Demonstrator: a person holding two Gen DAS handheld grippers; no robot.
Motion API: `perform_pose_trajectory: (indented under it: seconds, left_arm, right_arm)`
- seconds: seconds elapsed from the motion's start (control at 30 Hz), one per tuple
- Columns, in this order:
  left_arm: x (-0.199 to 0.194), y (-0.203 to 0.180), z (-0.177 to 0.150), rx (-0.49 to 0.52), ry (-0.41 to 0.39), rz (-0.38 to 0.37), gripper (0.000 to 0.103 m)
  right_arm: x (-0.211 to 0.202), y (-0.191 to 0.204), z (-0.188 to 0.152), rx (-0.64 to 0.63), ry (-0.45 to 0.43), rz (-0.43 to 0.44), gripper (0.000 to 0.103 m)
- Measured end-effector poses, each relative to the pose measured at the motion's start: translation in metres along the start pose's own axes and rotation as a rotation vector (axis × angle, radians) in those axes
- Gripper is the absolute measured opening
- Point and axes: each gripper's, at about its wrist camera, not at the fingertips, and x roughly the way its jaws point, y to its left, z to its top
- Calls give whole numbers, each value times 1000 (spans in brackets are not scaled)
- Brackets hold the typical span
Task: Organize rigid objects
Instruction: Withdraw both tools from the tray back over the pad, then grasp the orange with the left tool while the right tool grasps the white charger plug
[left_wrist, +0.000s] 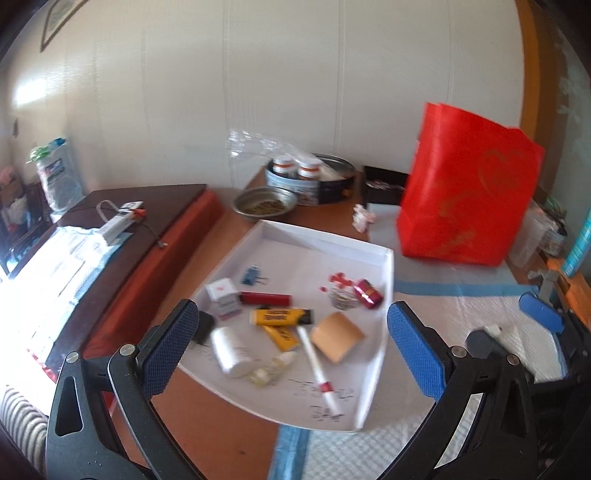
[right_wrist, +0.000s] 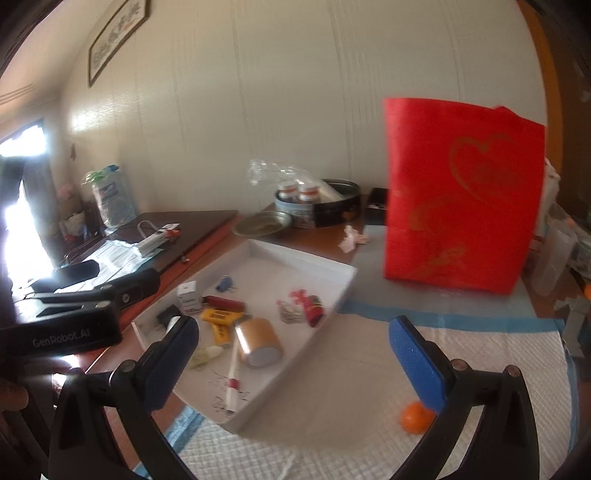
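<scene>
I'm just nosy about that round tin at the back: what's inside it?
Inside the round blue metal tin stand two white-capped bottles with orange labels, with something white beside them. The tin's wall hides whatever lies lower down.

Small rigid objects (left_wrist: 280, 325) — in white tray (left_wrist: 325, 242)

A red gift bag (right_wrist: 461, 199) with a gold heart stands upright on the padded mat (right_wrist: 369, 369) toward the back of the counter (left_wrist: 221, 424), against the pale wall. Behind the tray sit a metal dish (left_wrist: 264, 204) and a round tin (left_wrist: 306, 181) holding two orange-labelled jars (left_wrist: 295, 167) — a crumpled tissue (right_wrist: 351, 236) lies near the bag. A framed picture (right_wrist: 118, 33) hangs high on the wall — an orange ball (right_wrist: 415, 417) rests on the mat.
</scene>
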Motion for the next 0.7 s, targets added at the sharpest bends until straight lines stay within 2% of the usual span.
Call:
perform_pose_trajectory:
  seconds: [0.13,0.27,0.43,0.6,0.67,0.7]
  left_arm:
    - [14,-38,-5,44,44,-74,103]
    - [32,-82,-16,98,95,-167,103]
    - [61,-141,-40,180,182,-299,103]
    - [82,-184,-62,289,243,-330,103]
    - [88,-195,-69,318,260,-334,103]
    - [90,-199,-71,329,263,-345,103]
  right_arm:
    - [-10,-39,-1,48,-15,-77,103]
    - [-16,-94,-8,119,-34,-144,103]
    - [-15,-147,-20,175,31,-219,103]
    - [-4,-183,-36,220,92,-229,103]
    - [7,-188,-44,217,122,-202,98]
    - [14,-189,-47,210,141,-192,93]
